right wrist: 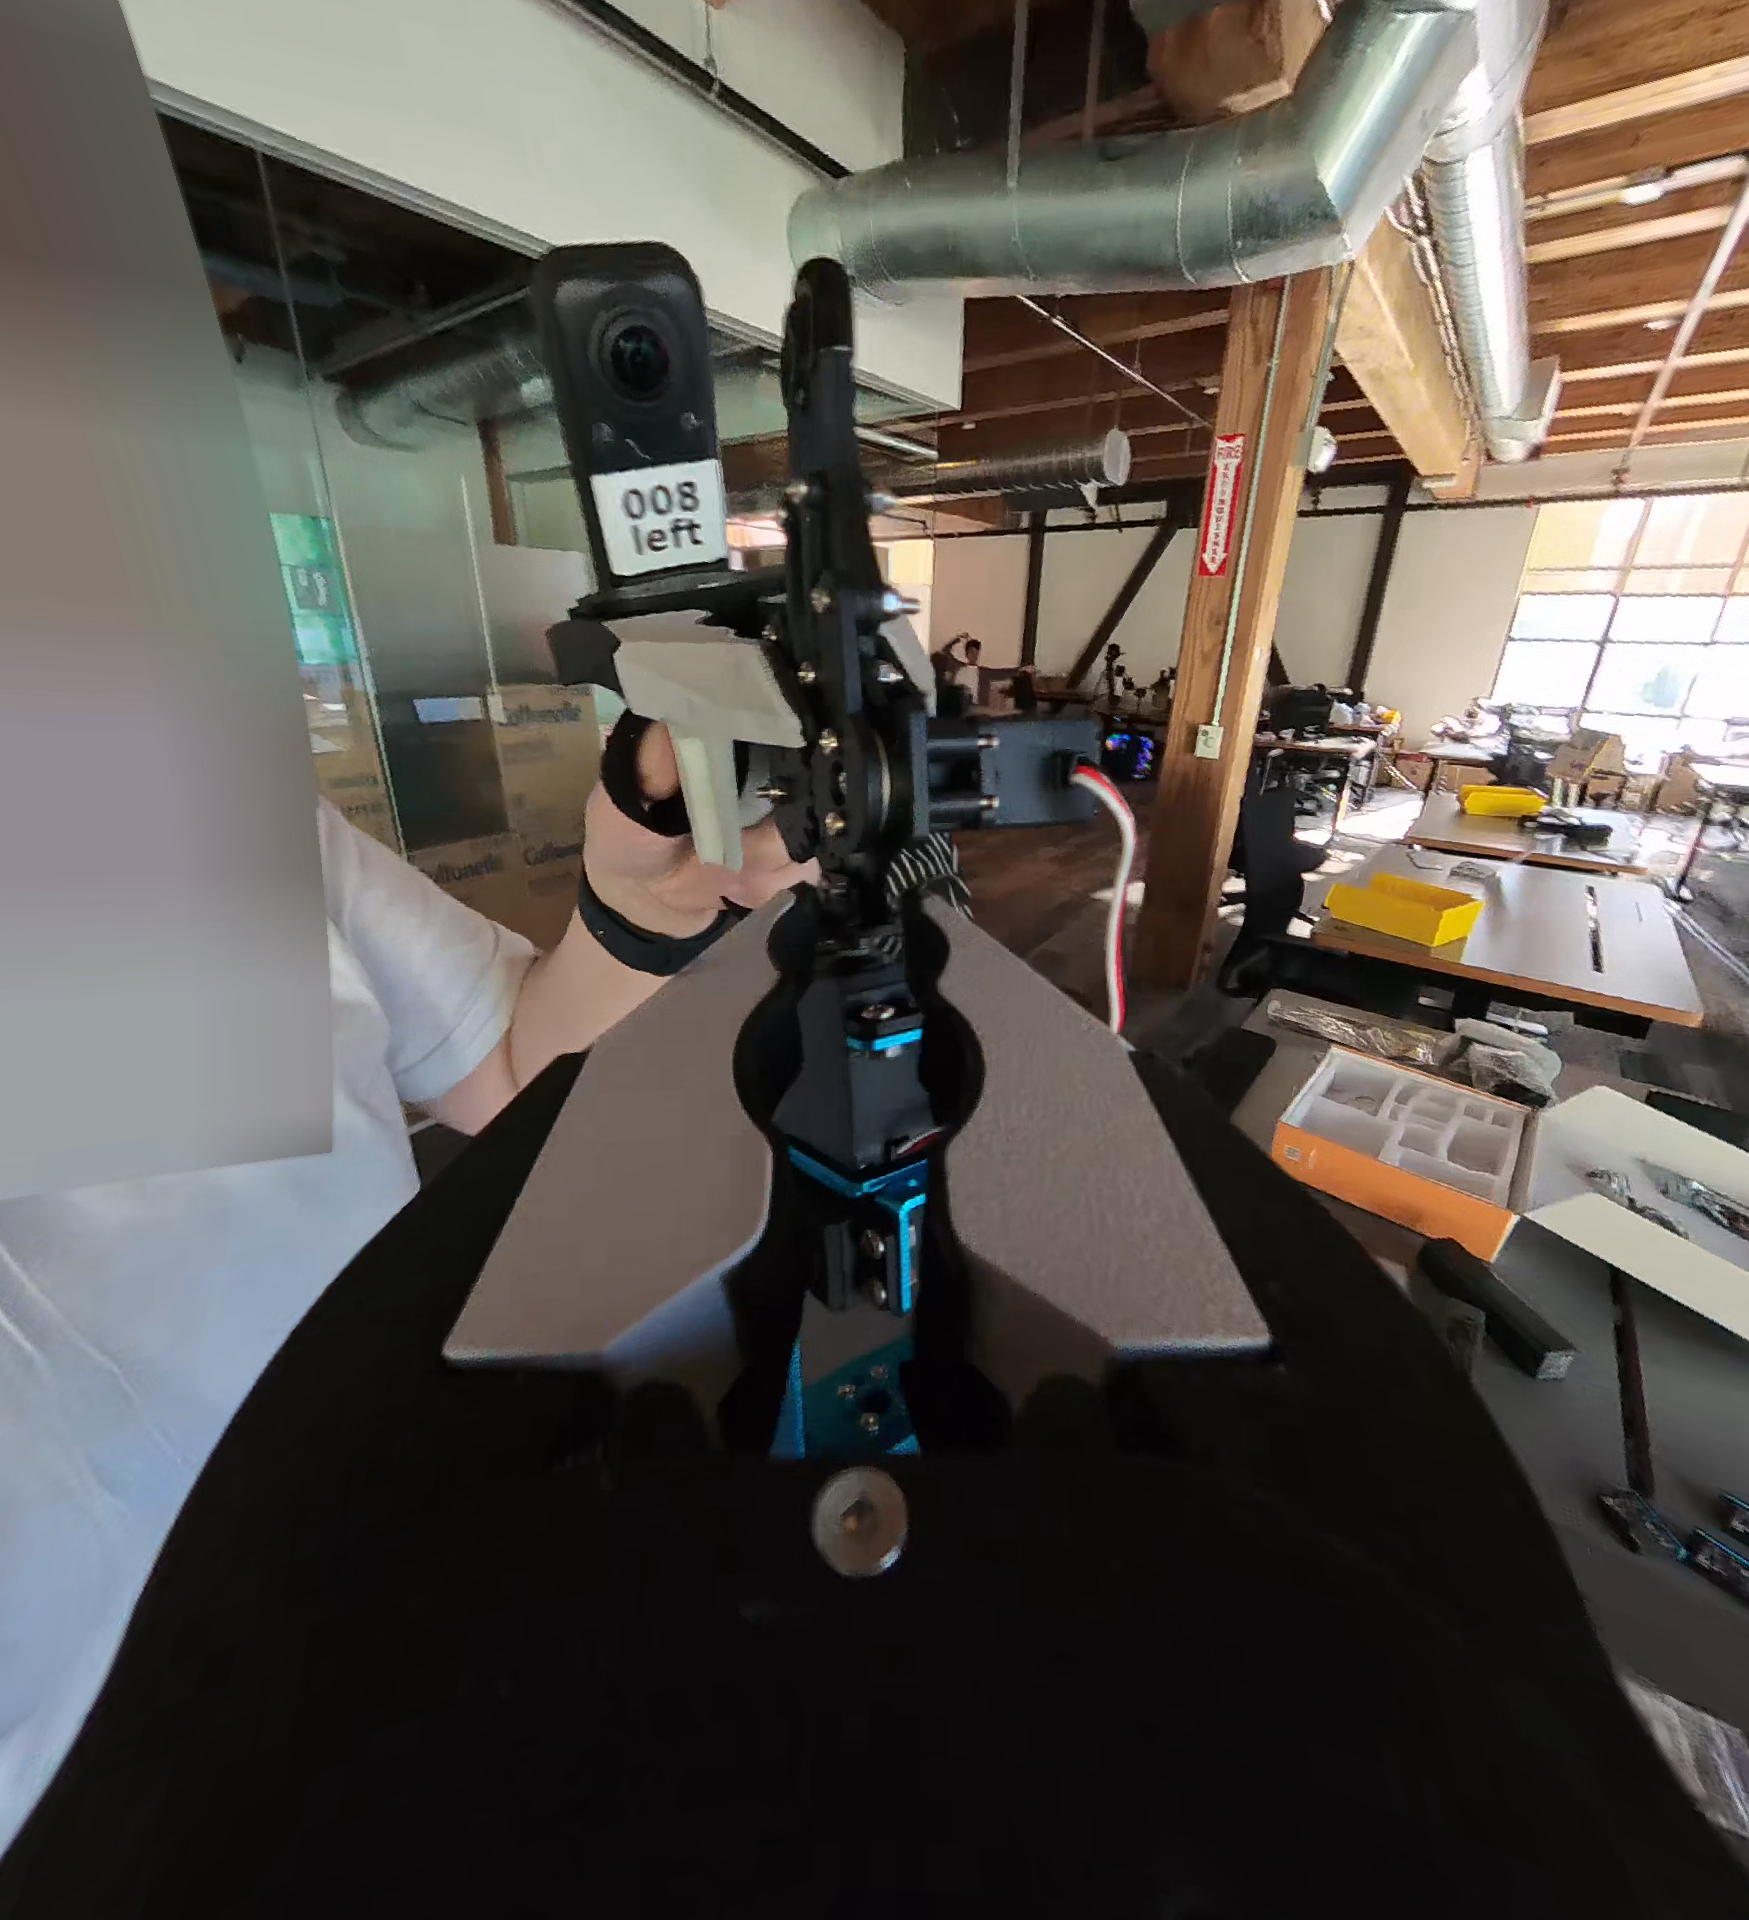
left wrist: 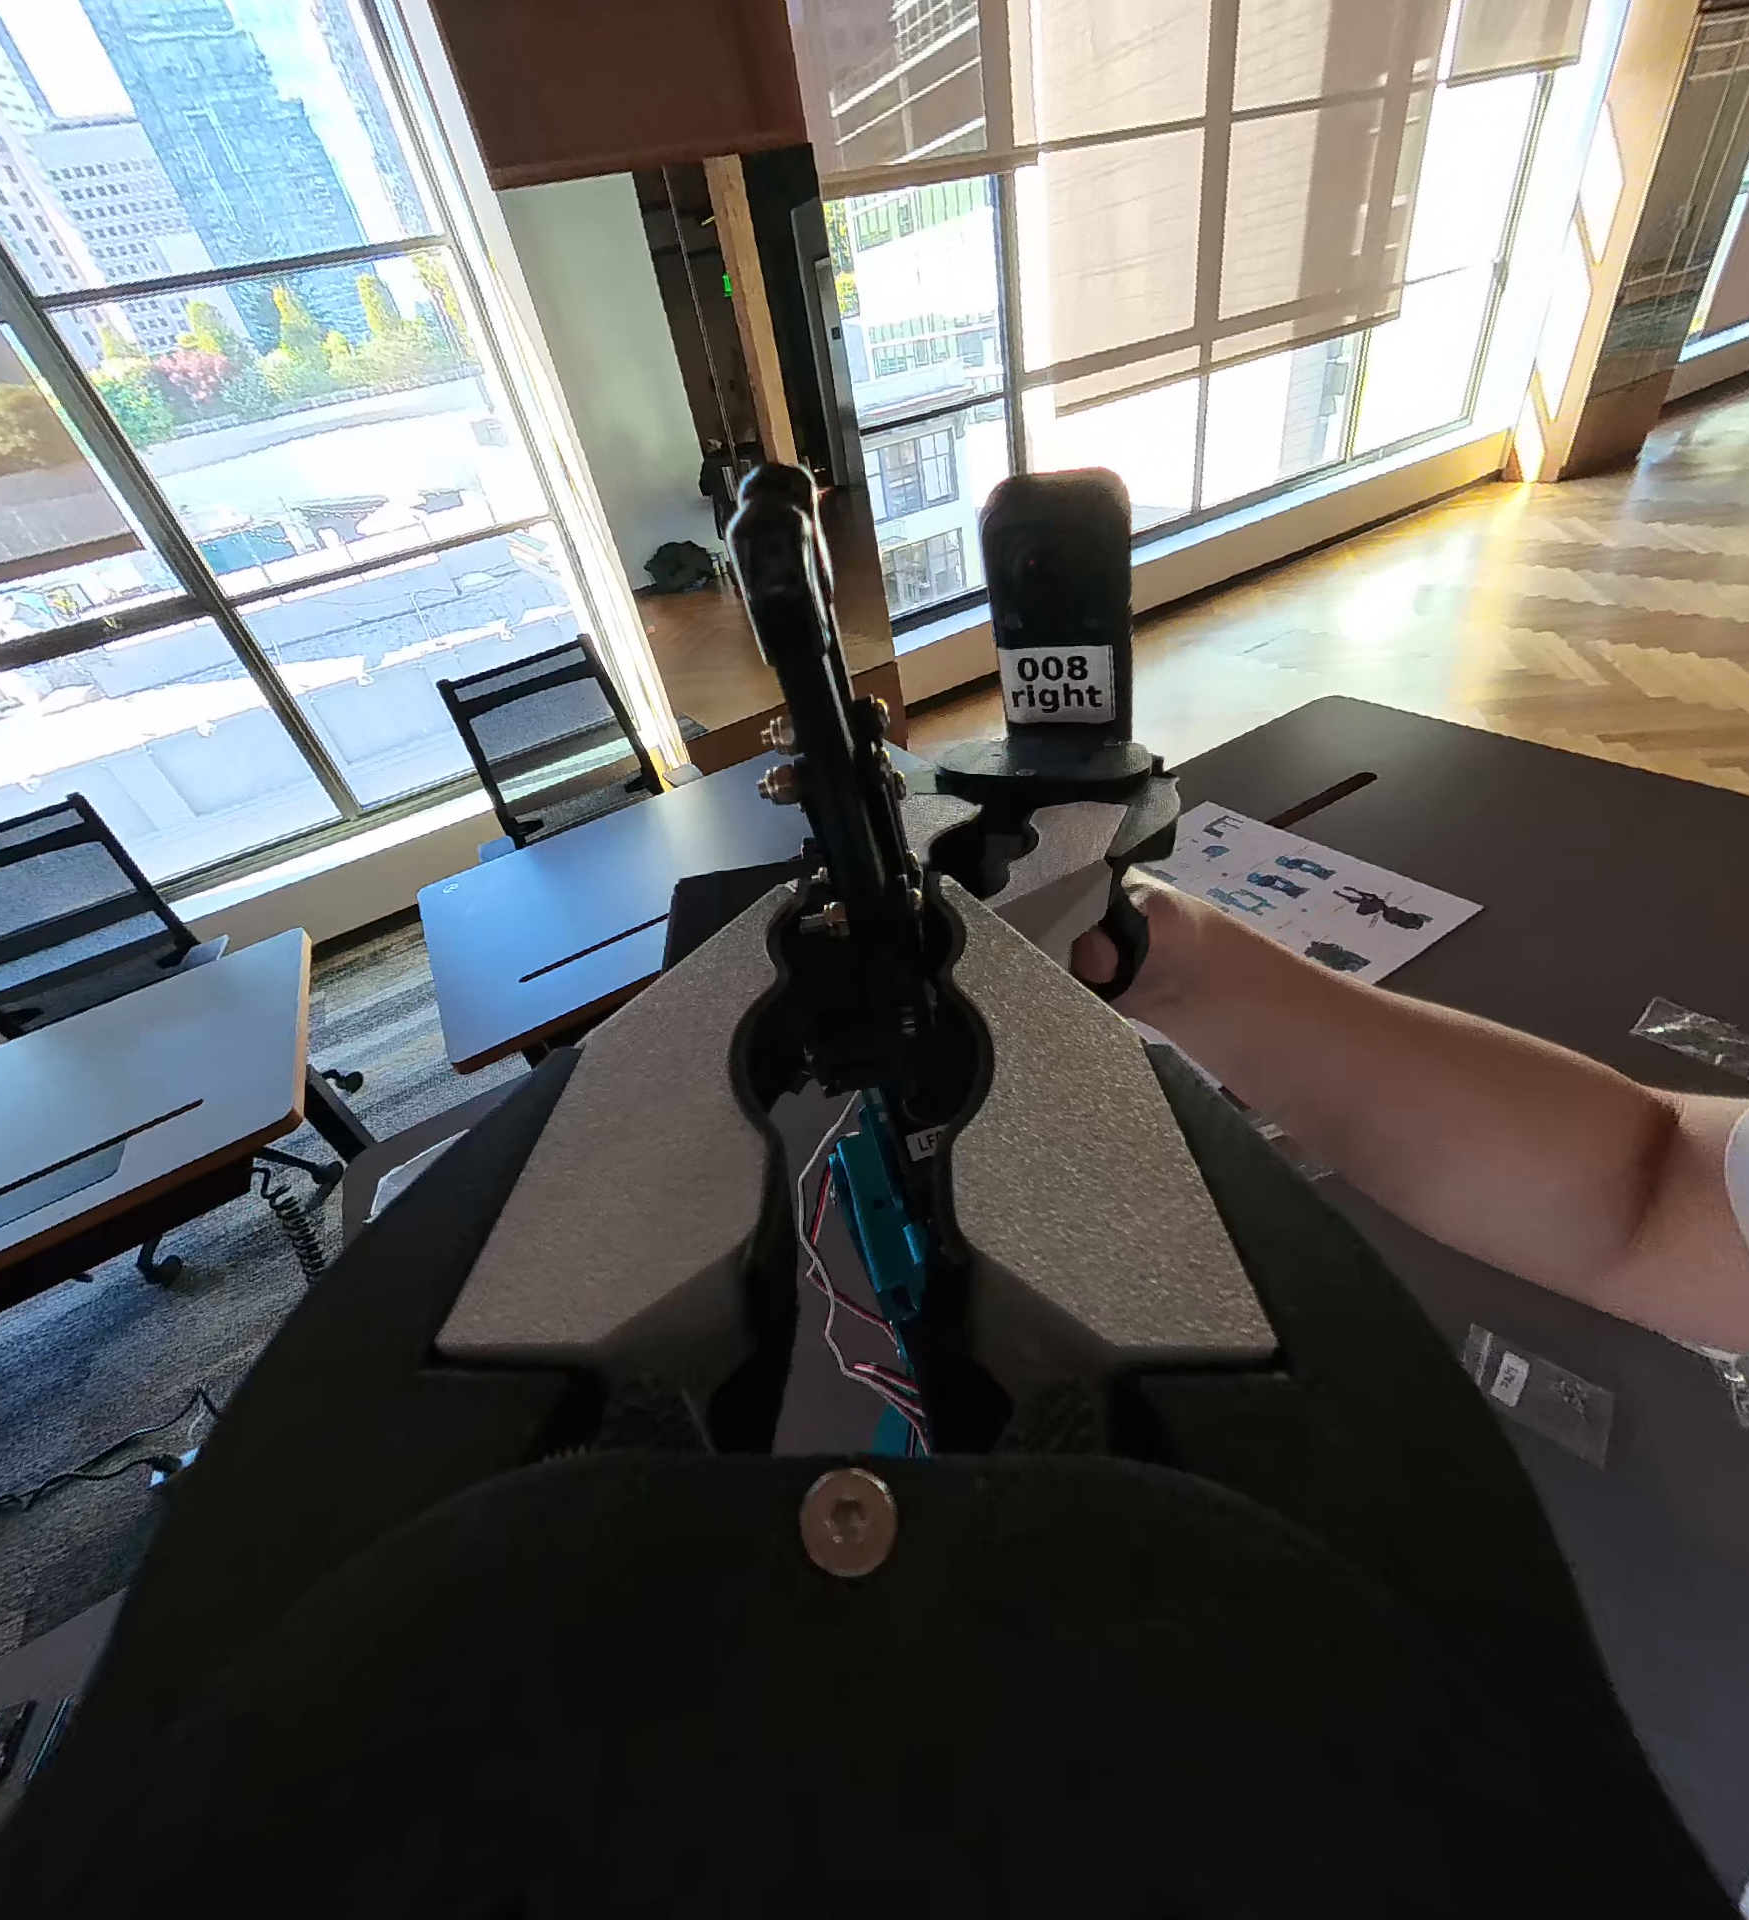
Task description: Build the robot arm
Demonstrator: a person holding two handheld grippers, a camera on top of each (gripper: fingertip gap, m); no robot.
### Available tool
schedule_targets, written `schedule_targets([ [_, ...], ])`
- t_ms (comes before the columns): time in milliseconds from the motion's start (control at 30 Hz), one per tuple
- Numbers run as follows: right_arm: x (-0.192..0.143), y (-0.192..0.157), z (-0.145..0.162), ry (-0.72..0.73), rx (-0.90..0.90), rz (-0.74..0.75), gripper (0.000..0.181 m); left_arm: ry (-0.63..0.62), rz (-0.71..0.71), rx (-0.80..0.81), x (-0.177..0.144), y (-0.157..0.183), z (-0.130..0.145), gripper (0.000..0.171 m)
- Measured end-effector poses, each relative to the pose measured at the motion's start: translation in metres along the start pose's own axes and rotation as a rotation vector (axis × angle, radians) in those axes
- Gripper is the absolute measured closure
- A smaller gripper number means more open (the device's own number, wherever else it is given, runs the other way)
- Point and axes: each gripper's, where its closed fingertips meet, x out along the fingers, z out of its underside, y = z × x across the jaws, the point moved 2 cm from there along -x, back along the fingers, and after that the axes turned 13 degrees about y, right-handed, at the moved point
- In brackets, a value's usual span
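Note:
A black jointed mechanical assembly (left wrist: 839, 790) with a blue metal bracket (left wrist: 885, 1216) and thin wires stands upright between my left gripper's (left wrist: 865, 904) grey fingers (left wrist: 641, 1143), which are shut on its lower part. My right gripper (right wrist: 865, 925) is shut on the same assembly (right wrist: 839, 665) just above its blue bracket (right wrist: 859, 1195). The two grippers face each other. The right gripper (left wrist: 1046, 862), held by a hand, shows just right of the assembly in the left wrist view. The left gripper (right wrist: 704, 675) shows against its middle in the right wrist view.
A dark table (left wrist: 1628, 831) holds a printed sheet (left wrist: 1306, 894) and small plastic bags of parts (left wrist: 1535, 1392). The person's forearm (left wrist: 1421, 1122) crosses it. An orange and white box (right wrist: 1400, 1143), small blue-black parts (right wrist: 1701, 1548), yellow bins (right wrist: 1400, 909) and a wooden post (right wrist: 1234, 623) are at right. My two grippers' fingertips are within a few centimetres of each other.

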Motion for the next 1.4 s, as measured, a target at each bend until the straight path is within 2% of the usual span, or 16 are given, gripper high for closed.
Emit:
schedule_targets([
  [200,-0.001,0.000,-0.001,-0.003,-0.010,-0.019,0.172,0.007,0.004,-0.016,0.000,0.000,0.000,0.153],
  [300,0.000,0.001,0.000,-0.002,0.043,-0.046,0.166,0.009,0.005,-0.017,0.000,0.000,0.000,0.153],
  [500,0.003,0.001,-0.001,0.008,0.097,-0.077,0.172,0.011,0.005,-0.022,0.001,-0.001,0.000,0.153],
  [767,0.005,-0.002,0.000,-0.046,-0.056,-0.001,0.170,0.020,0.008,-0.048,-0.001,0.000,0.000,0.153],
  [933,0.004,-0.002,0.001,-0.004,-0.050,0.019,0.170,0.034,-0.002,-0.050,0.000,0.000,0.000,0.154],
  [1133,0.007,-0.004,0.001,-0.125,-0.037,0.059,0.169,0.045,-0.009,-0.051,-0.003,0.001,0.000,0.154],
  [1300,0.004,-0.003,-0.001,-0.046,-0.062,0.069,0.169,0.056,-0.019,-0.044,-0.002,0.001,0.001,0.153],
  [1333,0.003,-0.003,-0.005,-0.035,-0.085,0.090,0.166,0.057,-0.022,-0.041,-0.001,0.001,0.000,0.154],
  [1367,0.001,-0.003,-0.011,-0.025,-0.111,0.114,0.151,0.059,-0.023,-0.035,-0.001,0.001,0.000,0.154],
  [1400,-0.003,-0.005,-0.017,-0.029,-0.131,0.130,0.145,0.066,-0.024,-0.031,-0.002,0.001,-0.001,0.152],
])
